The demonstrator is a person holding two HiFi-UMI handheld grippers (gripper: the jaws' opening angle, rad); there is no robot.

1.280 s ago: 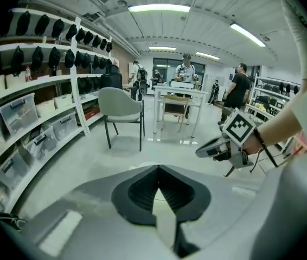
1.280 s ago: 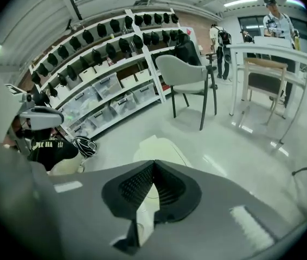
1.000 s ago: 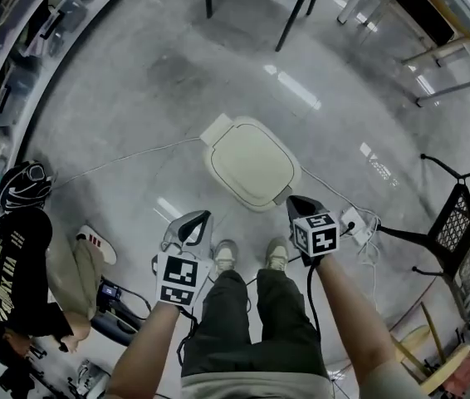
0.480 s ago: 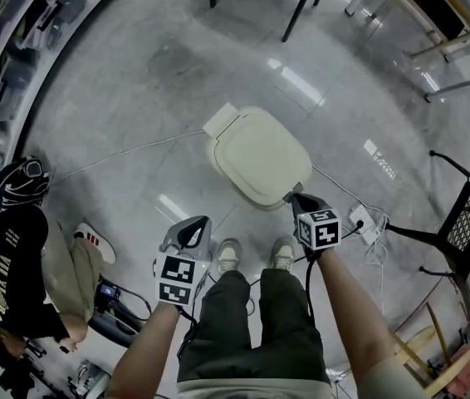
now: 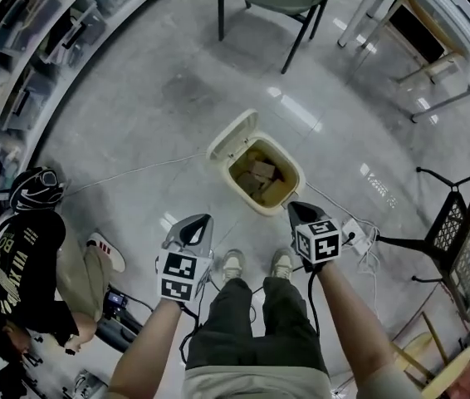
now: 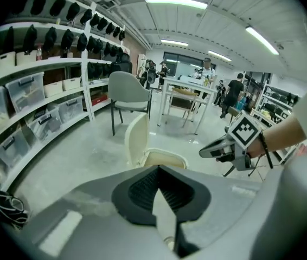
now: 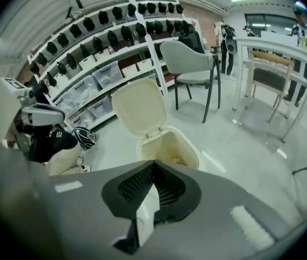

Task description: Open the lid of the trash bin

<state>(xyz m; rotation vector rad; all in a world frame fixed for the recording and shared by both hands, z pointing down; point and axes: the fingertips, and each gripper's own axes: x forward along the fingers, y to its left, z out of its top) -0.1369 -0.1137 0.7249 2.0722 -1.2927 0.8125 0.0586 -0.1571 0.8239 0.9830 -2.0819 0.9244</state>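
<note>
Both left gripper (image 5: 197,221) and right gripper (image 5: 298,209) are closed and empty; the trash bin (image 5: 295,178) lid (image 5: 228,137) stands raised, so withdrawing seems next.

Person's got both grippers held out low in front, marker cubes facing up. Left forearm (image 5: 145,347) and right forearm (image 5: 347,318) run roughly parallel. Left gripper (image 5: 197,223) and right gripper (image 5: 299,213) sit well apart, about level, jaws pressed together on nothing.
</note>
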